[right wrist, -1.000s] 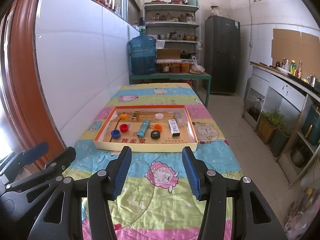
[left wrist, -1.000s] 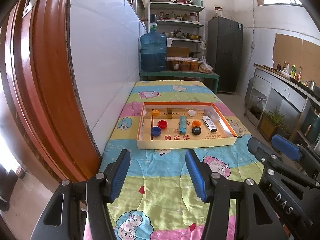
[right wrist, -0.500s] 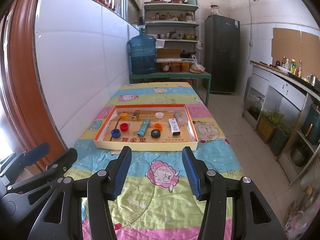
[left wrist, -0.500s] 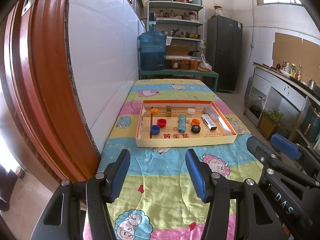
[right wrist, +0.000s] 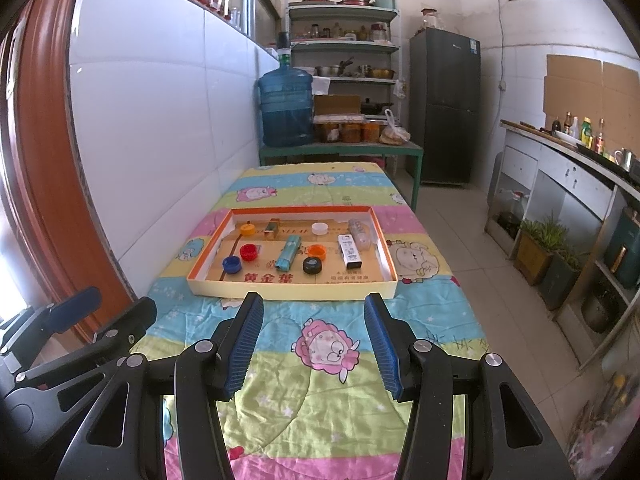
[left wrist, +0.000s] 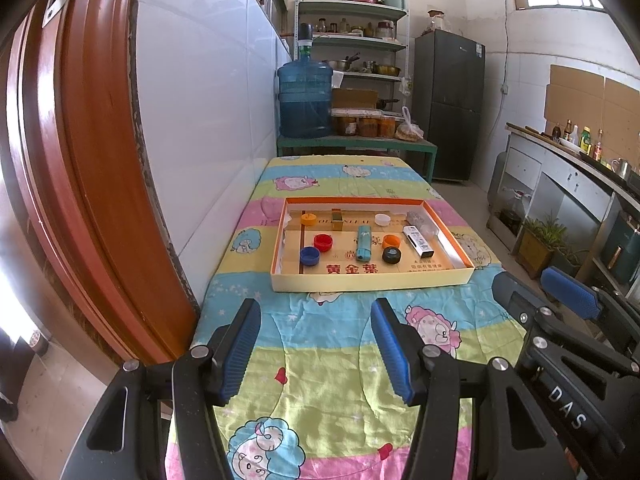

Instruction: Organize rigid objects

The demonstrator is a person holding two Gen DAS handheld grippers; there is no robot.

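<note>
A shallow cardboard tray [left wrist: 372,280] [right wrist: 292,290] with an orange inner rim lies on the table. In it lie several bottle caps, among them a blue cap [left wrist: 309,255] [right wrist: 231,264], a red cap [left wrist: 323,242] and a black cap [left wrist: 391,255] [right wrist: 312,265], plus a teal lighter [left wrist: 363,242] [right wrist: 287,253], a small white box [left wrist: 418,241] [right wrist: 349,251] and a gold block [left wrist: 337,219]. My left gripper [left wrist: 315,312] and my right gripper [right wrist: 314,306] are both open and empty, held above the cloth in front of the tray.
The table wears a bright cartoon-sheep cloth [left wrist: 332,364] and stands against a white tiled wall [left wrist: 208,120]. A red door frame [left wrist: 80,160] is at the left. A blue water jug [left wrist: 305,98], shelves and a fridge [left wrist: 450,104] stand beyond. A counter [right wrist: 560,168] runs along the right.
Both grippers have drawn back slightly, so the tray sits a little farther away. Nothing in the tray has moved and both grippers stay open.
</note>
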